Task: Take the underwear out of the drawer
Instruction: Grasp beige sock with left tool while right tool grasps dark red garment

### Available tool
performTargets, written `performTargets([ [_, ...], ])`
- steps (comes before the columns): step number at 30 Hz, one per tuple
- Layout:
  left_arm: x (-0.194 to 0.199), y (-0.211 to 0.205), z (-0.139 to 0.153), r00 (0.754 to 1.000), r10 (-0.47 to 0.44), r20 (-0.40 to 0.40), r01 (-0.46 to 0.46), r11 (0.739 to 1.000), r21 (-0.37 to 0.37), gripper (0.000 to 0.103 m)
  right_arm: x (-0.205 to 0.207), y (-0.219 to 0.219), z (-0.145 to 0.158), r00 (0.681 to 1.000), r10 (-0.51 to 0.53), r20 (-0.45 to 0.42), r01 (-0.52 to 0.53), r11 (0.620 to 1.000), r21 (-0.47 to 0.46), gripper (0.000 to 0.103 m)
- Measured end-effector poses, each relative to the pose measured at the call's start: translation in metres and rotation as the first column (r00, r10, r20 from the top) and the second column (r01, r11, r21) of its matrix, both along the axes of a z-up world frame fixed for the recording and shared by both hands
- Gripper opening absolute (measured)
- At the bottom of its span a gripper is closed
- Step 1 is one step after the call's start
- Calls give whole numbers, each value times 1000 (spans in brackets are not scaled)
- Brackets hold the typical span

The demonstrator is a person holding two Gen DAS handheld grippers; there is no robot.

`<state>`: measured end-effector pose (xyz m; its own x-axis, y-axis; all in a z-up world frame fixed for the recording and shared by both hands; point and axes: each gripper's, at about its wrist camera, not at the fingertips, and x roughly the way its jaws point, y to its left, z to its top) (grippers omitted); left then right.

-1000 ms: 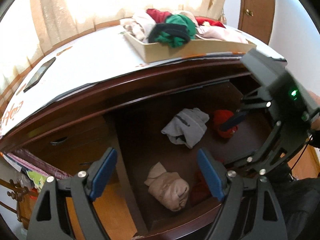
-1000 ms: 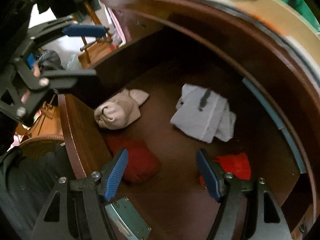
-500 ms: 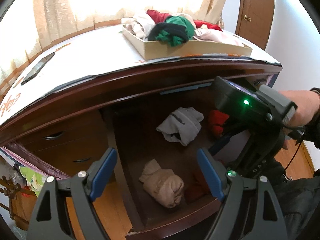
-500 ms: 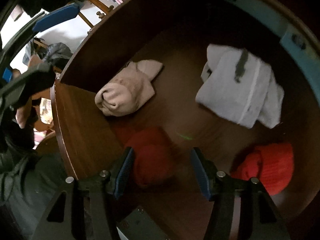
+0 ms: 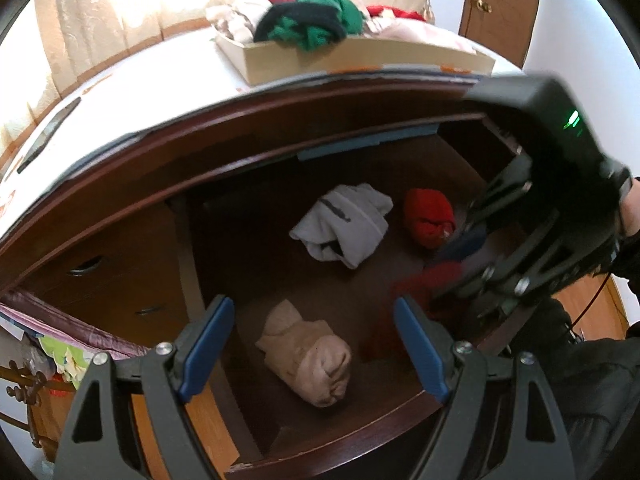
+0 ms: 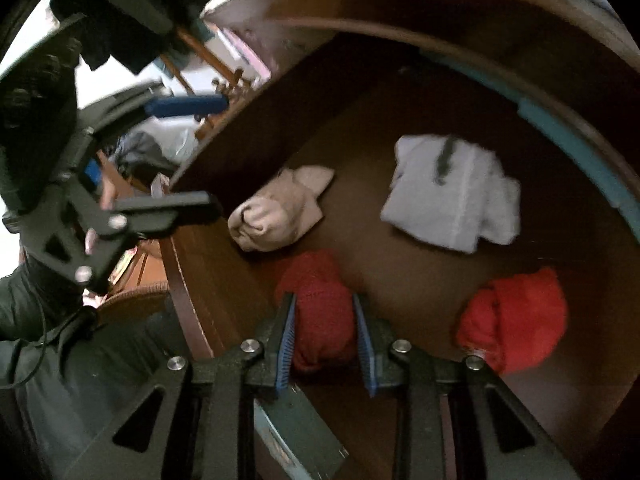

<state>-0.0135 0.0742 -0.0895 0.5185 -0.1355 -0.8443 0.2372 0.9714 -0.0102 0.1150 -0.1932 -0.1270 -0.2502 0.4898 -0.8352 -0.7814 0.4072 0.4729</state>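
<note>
My right gripper (image 6: 325,334) pinches the red roll (image 6: 320,300); my left gripper (image 5: 310,354) hangs wide, empty. Lifting carelessly could unroll it and let it slip.

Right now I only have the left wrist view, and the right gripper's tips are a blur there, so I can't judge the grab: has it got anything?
Observer: Yes. In the right wrist view the right gripper is shut on a red bundle, with both pads pressing its sides.
Operator: The red one next to the grey garment?
Observer: No. That other red bundle lies apart, untouched. The gripped one sits next to the beige roll.
</note>
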Motion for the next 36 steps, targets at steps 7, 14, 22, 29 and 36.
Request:
performTargets([
  [7,16,-3,-15,993,11,-118,-19,998,-61,82,4,-27,18,990,-97,104,91,994,57,30],
  [14,26,-8,-31,971,23,-238,-33,999,-37,78,7,-32,17,984,-125,129,113,989,93,30],
  [22,41,-15,-50,933,25,-358,-24,1000,8,66,4,-38,11,985,-129,114,117,988,99,30],
  [29,43,-25,-58,917,11,-399,18,998,67,60,4,-33,7,990,-103,95,94,991,96,30],
  [36,45,-35,-61,908,3,-418,47,993,110,47,8,-37,5,991,-119,69,111,988,110,30],
])
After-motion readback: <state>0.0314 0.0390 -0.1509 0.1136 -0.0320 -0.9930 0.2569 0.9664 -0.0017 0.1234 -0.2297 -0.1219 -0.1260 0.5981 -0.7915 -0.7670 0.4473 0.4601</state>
